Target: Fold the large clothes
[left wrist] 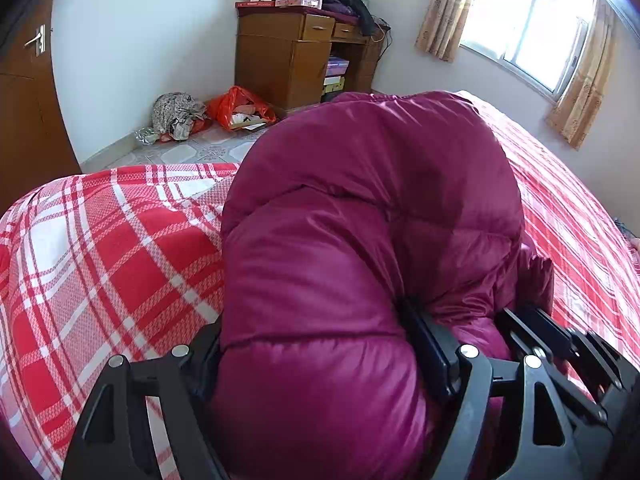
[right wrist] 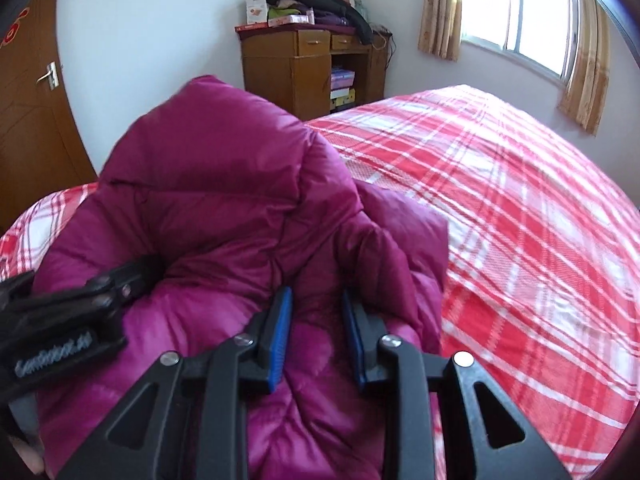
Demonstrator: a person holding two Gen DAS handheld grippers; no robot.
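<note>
A puffy magenta down jacket (left wrist: 360, 200) lies bunched up on a bed with a red and white checked sheet (left wrist: 100, 260). My left gripper (left wrist: 312, 320) has its jaws wide around a thick roll of the jacket, and both fingers press into the padding. In the right wrist view the jacket (right wrist: 208, 184) rises in a folded hump. My right gripper (right wrist: 316, 294) sits low over its near part, with a narrow gap between the blue pads (right wrist: 280, 320). Fabric lies in that gap but the pad faces stay bare. The right gripper's fingers (left wrist: 536, 332) show just right of the left one.
The checked sheet (right wrist: 520, 220) stretches bare to the right of the jacket. Beyond the bed's far edge stand a cluttered wooden desk (left wrist: 296, 60), an orange plastic bag (left wrist: 240, 108) and a bundle on the tiled floor. A door (left wrist: 24, 100) is at left, a curtained window (left wrist: 528, 28) at right.
</note>
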